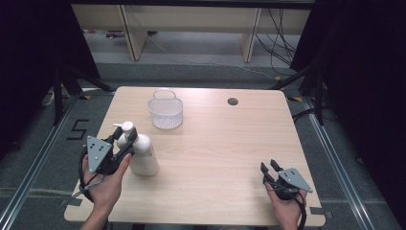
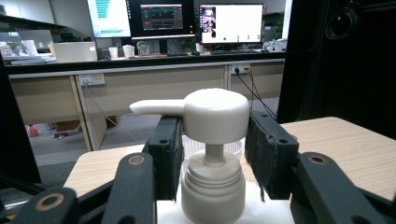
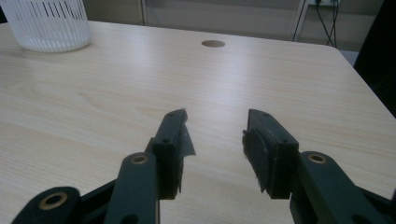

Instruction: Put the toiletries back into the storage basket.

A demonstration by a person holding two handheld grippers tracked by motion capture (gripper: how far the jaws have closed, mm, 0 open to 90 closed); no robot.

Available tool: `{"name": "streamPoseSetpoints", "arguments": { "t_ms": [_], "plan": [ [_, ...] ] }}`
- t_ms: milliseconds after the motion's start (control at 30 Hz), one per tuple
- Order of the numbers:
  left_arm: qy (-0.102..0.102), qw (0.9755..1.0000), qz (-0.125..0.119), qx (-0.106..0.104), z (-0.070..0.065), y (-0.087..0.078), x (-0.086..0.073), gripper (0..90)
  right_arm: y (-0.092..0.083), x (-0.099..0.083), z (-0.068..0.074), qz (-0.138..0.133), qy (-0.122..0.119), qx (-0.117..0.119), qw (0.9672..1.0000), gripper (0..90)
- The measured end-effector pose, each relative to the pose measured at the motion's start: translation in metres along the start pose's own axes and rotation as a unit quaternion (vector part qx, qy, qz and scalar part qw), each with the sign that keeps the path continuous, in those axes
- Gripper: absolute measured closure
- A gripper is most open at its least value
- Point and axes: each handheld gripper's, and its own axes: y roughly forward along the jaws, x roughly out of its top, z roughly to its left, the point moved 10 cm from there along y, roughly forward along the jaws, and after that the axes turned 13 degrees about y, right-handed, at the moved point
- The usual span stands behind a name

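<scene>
My left gripper (image 1: 125, 140) stands with its 2 black jaws on either side of the pump head of the white plastic pump bottle (image 1: 141, 154), so the bottle sits right between my fingers (image 2: 164, 154), its long axis upright and its spout pointing to the left in the left gripper view. The pads flank the head very closely; I cannot tell whether they press on it. The bottle stands on the pale wooden table (image 1: 220, 158), near its left edge, with a white slotted plastic basket (image 1: 165, 111) behind it. It is opaque white with a ribbed collar. My right gripper (image 1: 270, 168) rests well apart, jaws spread, nothing between them.
</scene>
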Motion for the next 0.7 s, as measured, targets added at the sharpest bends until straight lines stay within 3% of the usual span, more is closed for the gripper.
{"name": "streamPoseSetpoints", "arguments": {
  "t_ms": [133, 333, 367, 500, 700],
  "plan": [
    [-0.006, 1.0, -0.001, 0.0, 0.0004, 0.0011, 0.0003, 56.1, -0.0006, -0.0005, 0.0005, 0.002, 0.006, -0.004, 1.0, 58.0],
    [-0.008, 1.0, -0.002, -0.003, 0.0002, 0.0012, 0.0003, 58.4, -0.0002, 0.0009, -0.0014, -0.002, -0.008, -0.003, 1.0, 57.8],
    [-0.01, 0.9999, -0.002, -0.004, 0.0002, 0.0009, 0.0003, 58.4, -0.0007, -0.001, 0.0009, 0.003, 0.008, -0.004, 1.0, 57.8],
    [-0.008, 0.9999, -0.006, -0.009, -0.0014, 0.0006, 0.0006, 58.8, -0.0002, 0.0009, -0.0013, -0.001, -0.009, -0.001, 1.0, 57.7],
    [-0.008, 0.9998, -0.011, -0.012, -0.0023, 0.0011, 0.0041, 58.9, 0.0, 0.0013, -0.0018, -0.004, -0.011, -0.003, 0.9999, 57.7]
  ]
}}
